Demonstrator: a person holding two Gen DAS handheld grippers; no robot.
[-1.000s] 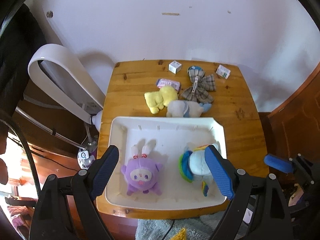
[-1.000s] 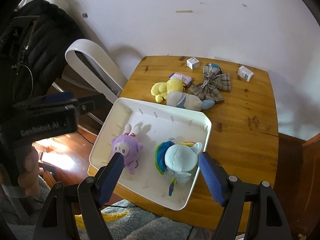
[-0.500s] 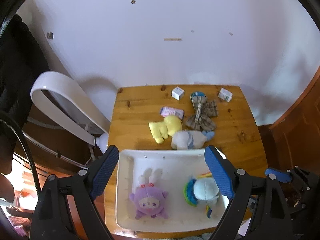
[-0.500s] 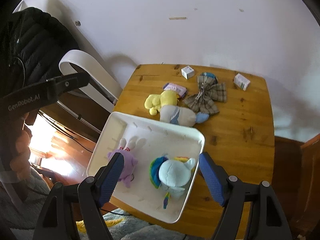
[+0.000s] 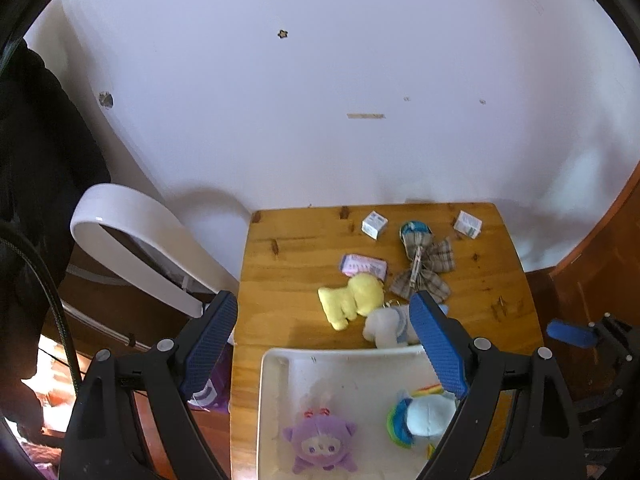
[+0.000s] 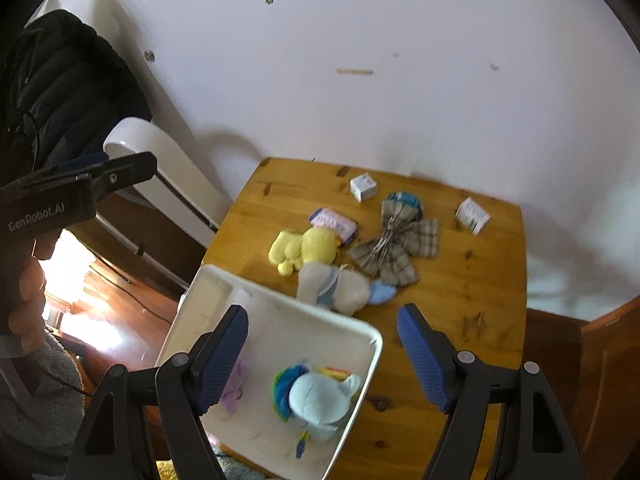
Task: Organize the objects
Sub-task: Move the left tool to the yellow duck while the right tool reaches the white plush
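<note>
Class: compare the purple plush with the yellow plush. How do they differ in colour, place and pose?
The purple plush lies inside the white tray; the yellow plush lies on the bare wooden table. Purple shows its face upward; yellow shows no face. Both are small soft toys, neither gripped.

Beyond the fingers, a glossy knotted wood table bears a smooth white plastic tray, fuzzy plush toys, and a plaid cloth bow.

A purple plush bunny and a light blue plush pony with a rainbow mane lie in a white plastic tray. On the brown wooden table are a yellow plush toy and a brown checked cloth bow.
</note>
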